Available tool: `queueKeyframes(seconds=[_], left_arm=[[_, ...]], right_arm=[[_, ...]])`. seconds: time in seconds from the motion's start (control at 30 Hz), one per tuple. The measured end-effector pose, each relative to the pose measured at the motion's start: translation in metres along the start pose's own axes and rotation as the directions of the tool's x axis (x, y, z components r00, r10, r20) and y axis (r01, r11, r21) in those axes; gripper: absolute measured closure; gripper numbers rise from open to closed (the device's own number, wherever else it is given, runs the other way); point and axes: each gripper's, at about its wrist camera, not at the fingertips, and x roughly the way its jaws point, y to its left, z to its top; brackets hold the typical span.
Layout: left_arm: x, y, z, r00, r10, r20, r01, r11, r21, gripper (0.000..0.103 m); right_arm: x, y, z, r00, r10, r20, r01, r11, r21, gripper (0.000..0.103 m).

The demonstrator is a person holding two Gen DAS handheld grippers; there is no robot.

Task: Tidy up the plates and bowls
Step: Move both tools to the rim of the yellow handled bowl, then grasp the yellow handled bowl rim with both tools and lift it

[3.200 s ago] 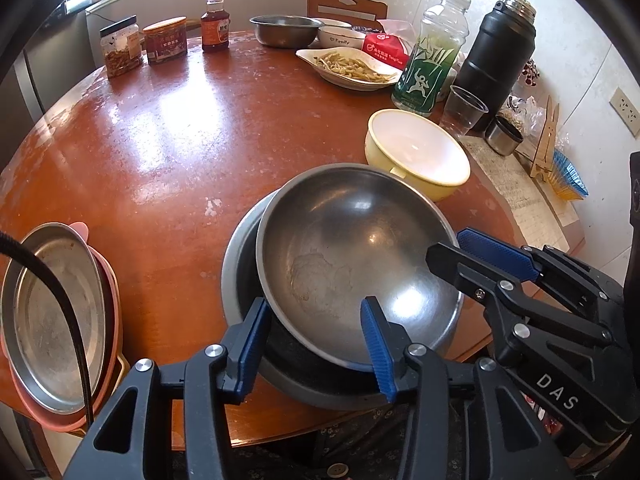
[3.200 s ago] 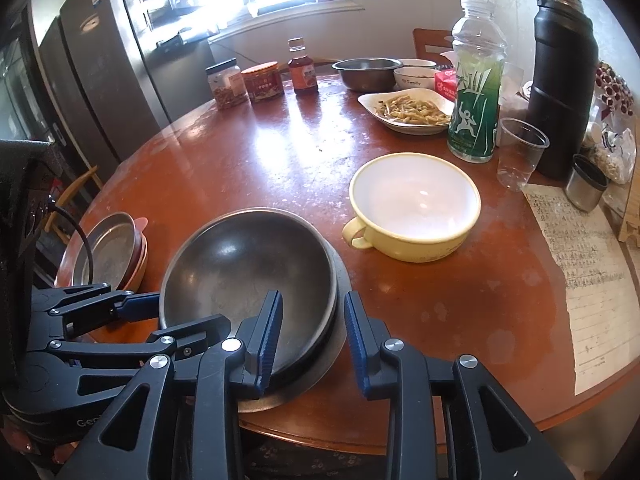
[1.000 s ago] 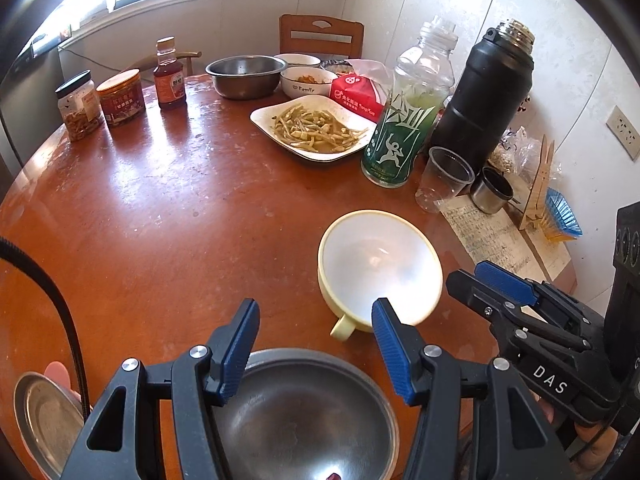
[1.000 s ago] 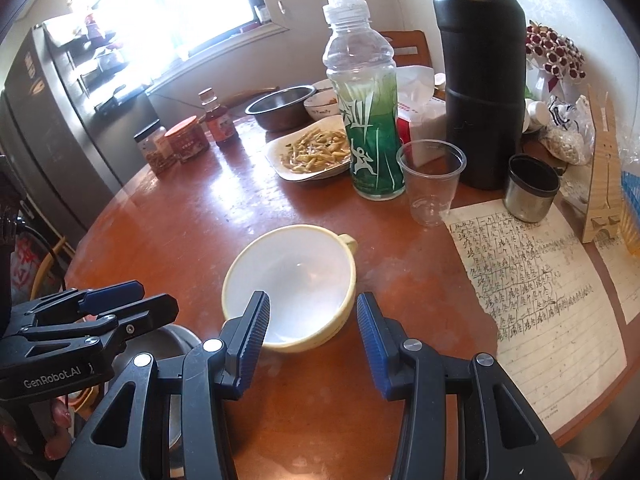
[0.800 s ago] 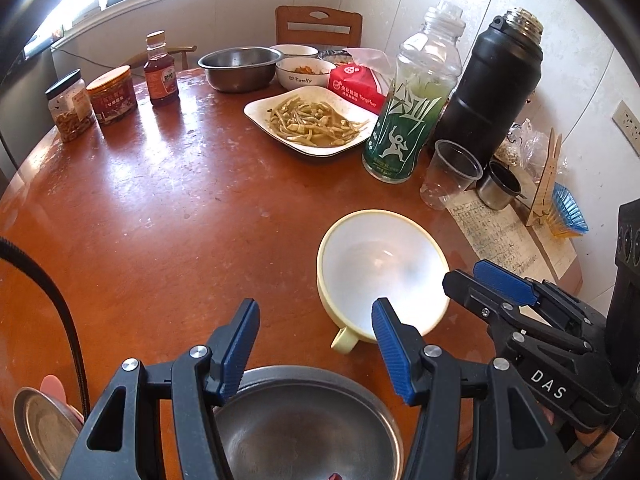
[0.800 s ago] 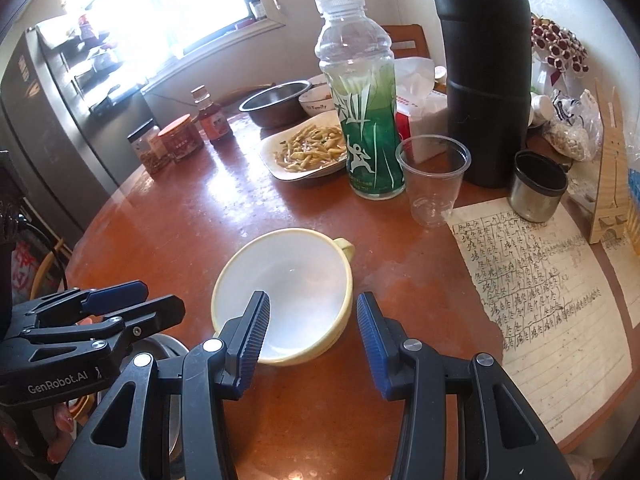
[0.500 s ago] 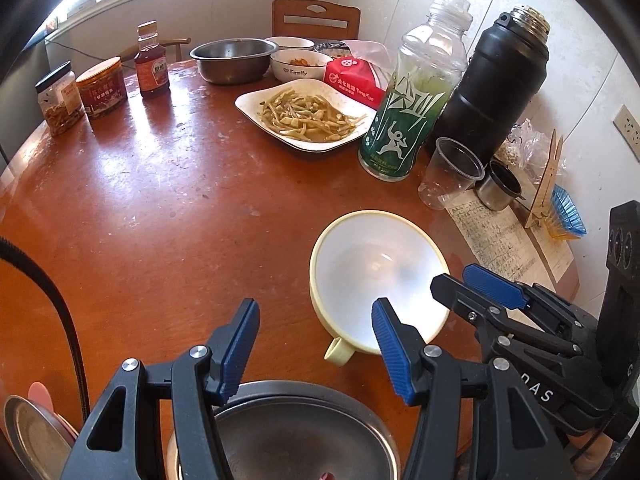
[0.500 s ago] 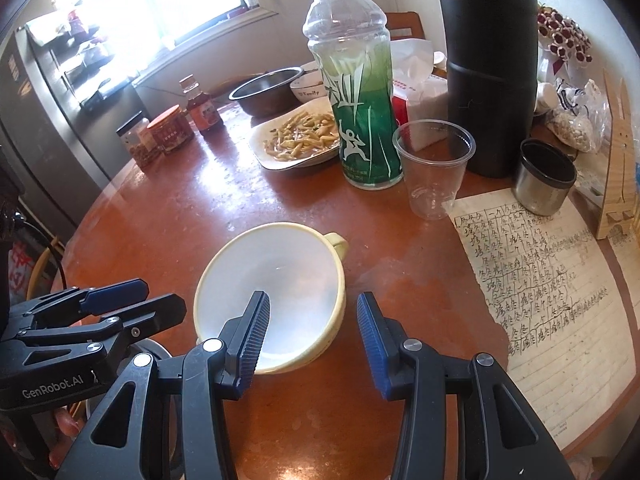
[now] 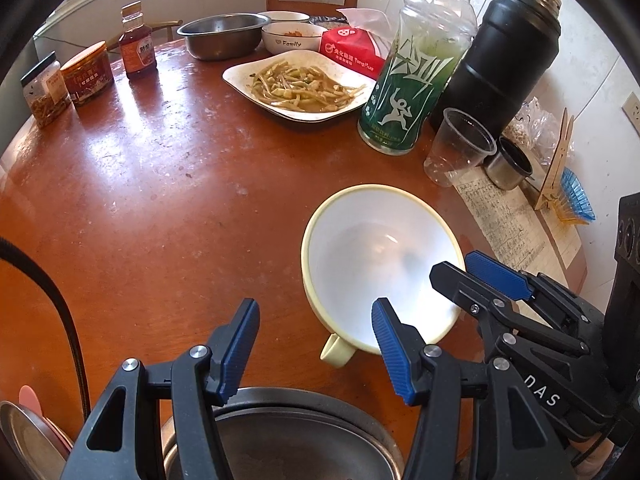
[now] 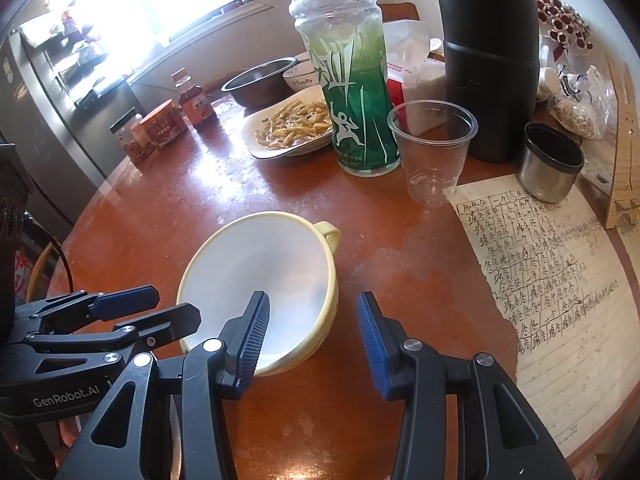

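Observation:
A pale yellow bowl [image 9: 372, 256] with a white inside and a small handle stands empty on the round red-brown table; it also shows in the right wrist view [image 10: 256, 276]. My right gripper [image 10: 312, 324] is open, its jaws straddling the bowl's near rim, one finger over the inside. My left gripper [image 9: 316, 344] is open and empty just left of the bowl, above stacked steel bowls [image 9: 280, 432]. Steel plates on a pink plate [image 9: 28, 436] sit at the lower left.
A plate of food [image 9: 296, 88], a steel basin [image 9: 224, 36], a white bowl [image 9: 294, 36], jars, a green bottle [image 10: 352, 92], a plastic cup [image 10: 432, 152], a black thermos [image 10: 488, 56], a steel cup [image 10: 552, 164] and a handwritten paper [image 10: 552, 272] stand around.
Both grippers moved away from the stacked steel bowls to the yellow bowl. The right gripper has closed in until its jaws straddle the bowl's rim. Both stayed open.

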Motion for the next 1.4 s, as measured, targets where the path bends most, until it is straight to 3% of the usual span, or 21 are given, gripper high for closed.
queueKeyframes(seconds=[0.57,0.7,0.83,1.0,1.4], left_arm=[[0.023,-0.001,0.004,0.998,0.020,-0.062,-0.020,1.000,-0.001,0.045],[0.029,0.000,0.006,0.997,-0.008,-0.082,0.007,1.000,-0.013,0.046],[0.035,0.002,0.008,0.993,-0.073,-0.097,0.070,0.997,-0.041,0.067],[0.032,0.003,0.009,0.993,-0.084,-0.082,0.080,0.996,-0.045,0.072],[-0.013,0.015,0.002,0.996,-0.084,0.010,0.085,0.995,-0.047,0.072]], right_arm=[[0.020,-0.003,0.002,0.999,-0.013,-0.030,0.013,1.000,-0.010,0.066],[0.025,-0.004,0.003,0.999,-0.012,-0.041,0.012,1.000,-0.010,0.070],[0.026,-0.003,0.005,0.999,-0.009,-0.038,0.008,1.000,-0.019,0.077],[0.025,0.000,0.008,1.000,-0.011,-0.028,0.010,1.000,-0.021,0.080],[-0.012,0.034,0.024,0.995,0.019,0.101,-0.009,0.996,-0.091,0.080]])
